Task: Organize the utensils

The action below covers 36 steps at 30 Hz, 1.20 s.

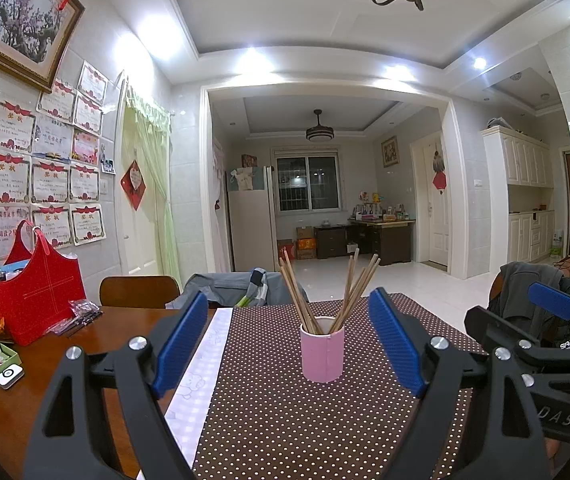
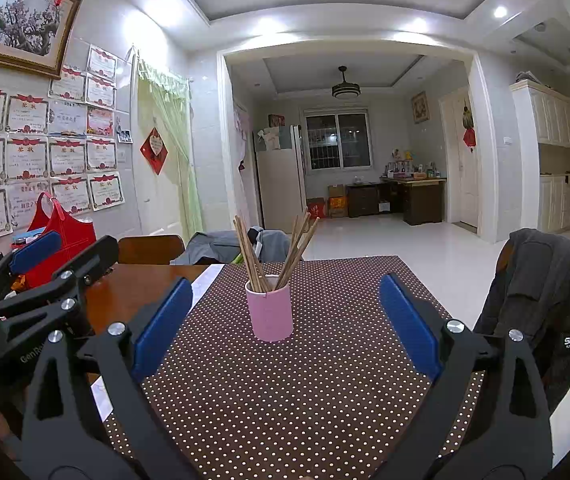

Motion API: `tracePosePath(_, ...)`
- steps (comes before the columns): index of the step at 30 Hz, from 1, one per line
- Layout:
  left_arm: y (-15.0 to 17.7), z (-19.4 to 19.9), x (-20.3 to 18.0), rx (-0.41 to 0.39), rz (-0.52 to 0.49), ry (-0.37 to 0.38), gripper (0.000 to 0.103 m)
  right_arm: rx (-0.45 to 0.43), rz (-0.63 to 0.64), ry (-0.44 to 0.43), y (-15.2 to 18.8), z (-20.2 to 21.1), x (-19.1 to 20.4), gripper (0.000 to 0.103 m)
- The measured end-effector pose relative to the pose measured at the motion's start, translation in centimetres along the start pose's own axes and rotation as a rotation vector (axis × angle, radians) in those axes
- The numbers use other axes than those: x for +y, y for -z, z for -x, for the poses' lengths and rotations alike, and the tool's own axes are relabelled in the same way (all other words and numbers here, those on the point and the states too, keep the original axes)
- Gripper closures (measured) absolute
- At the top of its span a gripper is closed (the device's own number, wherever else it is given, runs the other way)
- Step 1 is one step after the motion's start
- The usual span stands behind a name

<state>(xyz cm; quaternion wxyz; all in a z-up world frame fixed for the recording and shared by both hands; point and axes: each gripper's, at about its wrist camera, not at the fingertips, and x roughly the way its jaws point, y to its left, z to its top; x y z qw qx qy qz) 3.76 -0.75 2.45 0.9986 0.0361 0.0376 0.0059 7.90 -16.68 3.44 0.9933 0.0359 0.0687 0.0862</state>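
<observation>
only "sach" reads clearly, on the dark jacket (image 2: 545, 300) beside the table (image 2: 133, 288).

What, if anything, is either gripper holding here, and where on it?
Nothing. The left gripper and right gripper are both open and empty; the chopsticks stand in the pink cup.

The lower ends of the chopsticks (image 1: 327, 292) are hidden inside the pink cup (image 1: 322, 350), so their count is unclear. The certificates (image 1: 49, 180) on the wall carry print too small to read. The right gripper (image 1: 553, 306) is cut off by the left wrist view's edge, its far finger hidden.
</observation>
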Motion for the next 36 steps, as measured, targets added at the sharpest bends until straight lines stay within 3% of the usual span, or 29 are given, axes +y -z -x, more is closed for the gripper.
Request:
tracePosePath(28,0.3,-0.5,0.2,0.009,-0.001,0.004,0.022,0.013,-0.009,-0.003,0.3,0.1,0.2,0.010)
tracePosePath(36,1.5,-2.7,0.5,0.077,0.003,0.019,0.022,0.059,-0.028,-0.010,1.4,-1.3,-0.1,0.010)
